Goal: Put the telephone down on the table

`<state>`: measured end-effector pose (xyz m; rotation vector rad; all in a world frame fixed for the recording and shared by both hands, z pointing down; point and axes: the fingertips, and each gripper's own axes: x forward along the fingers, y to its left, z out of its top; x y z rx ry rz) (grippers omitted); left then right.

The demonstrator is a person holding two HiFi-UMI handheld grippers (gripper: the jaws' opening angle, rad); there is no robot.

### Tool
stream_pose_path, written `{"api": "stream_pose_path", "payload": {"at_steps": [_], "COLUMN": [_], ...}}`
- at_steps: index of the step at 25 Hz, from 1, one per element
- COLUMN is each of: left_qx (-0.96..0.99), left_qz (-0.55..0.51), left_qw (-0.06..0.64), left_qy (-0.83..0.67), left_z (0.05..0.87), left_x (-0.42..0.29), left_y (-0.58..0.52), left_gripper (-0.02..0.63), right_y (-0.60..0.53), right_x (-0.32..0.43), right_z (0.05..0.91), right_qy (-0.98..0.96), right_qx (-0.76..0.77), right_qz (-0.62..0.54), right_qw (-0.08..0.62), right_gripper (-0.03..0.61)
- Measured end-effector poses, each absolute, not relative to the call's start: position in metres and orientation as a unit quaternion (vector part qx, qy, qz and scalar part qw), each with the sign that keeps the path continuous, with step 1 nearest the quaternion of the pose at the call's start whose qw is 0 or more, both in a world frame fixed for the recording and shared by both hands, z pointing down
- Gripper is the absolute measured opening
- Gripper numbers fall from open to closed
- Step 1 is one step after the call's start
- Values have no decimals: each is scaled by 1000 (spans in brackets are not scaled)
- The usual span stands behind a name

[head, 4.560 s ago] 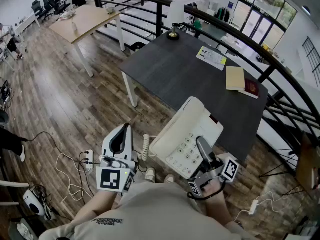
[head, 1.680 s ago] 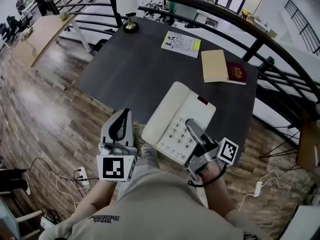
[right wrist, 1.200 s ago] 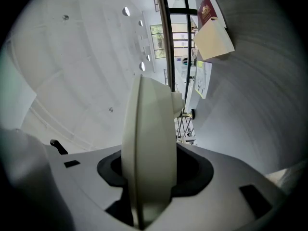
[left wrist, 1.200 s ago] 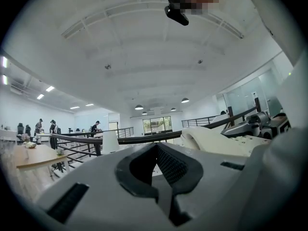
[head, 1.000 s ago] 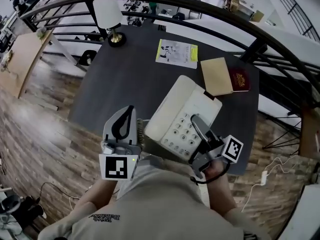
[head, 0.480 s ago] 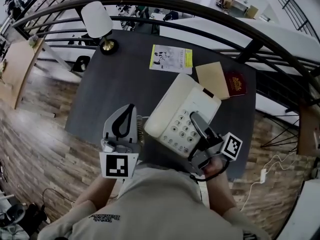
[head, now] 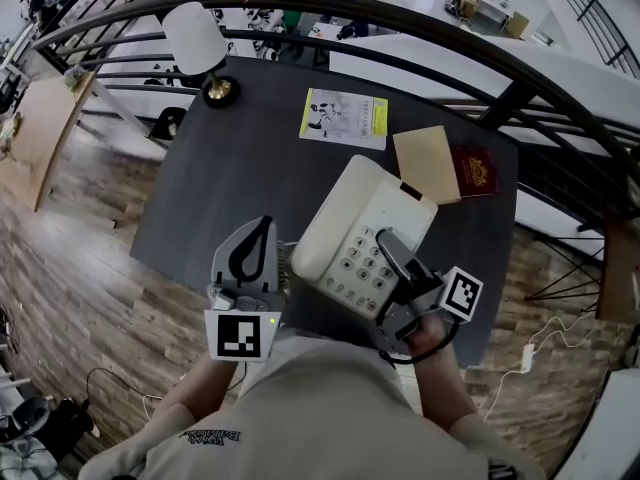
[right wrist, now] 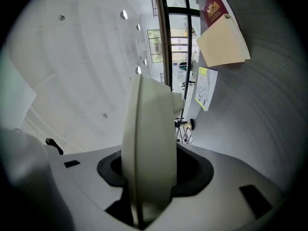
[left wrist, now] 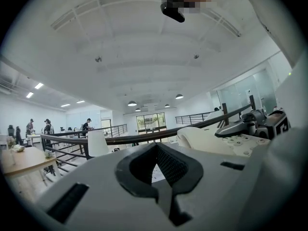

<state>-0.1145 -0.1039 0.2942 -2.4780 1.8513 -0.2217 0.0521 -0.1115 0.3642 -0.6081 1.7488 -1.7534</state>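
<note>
Here the right gripper (head: 390,253) clamps the near edge of the cream telephone (head: 350,223), holding it over the dark table (head: 250,158); the left gripper (head: 262,230), beside it, has jaws together, empty. Beyond the right gripper's tips lie a tan notebook (head: 425,163) and red passport (head: 476,171)

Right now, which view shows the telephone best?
Head view: the whole telephone, keypad up, with the right gripper clamped on its near edge. The right gripper view shows only its rim edge-on between the jaws; the left gripper view catches a keypad corner.
</note>
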Motion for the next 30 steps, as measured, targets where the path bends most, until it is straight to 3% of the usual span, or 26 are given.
{"api": "stream_pose_path", "payload": {"at_steps": [18, 30], "left_qx": [-806, -822], "left_qz": [-86, -112], "left_qw": [-4, 21], "left_qy": [585, 558], "left_z": [333, 391], "left_x": [-101, -86], "left_y": [-154, -231], "left_gripper": [5, 3], "right_y": [-159, -243], "right_x": [58, 50], "right_z": [405, 468], "right_qy": [653, 674], "right_qx": [-247, -255], "right_qz": [-670, -660], "right_qw": [252, 212], "right_gripper": [196, 198]}}
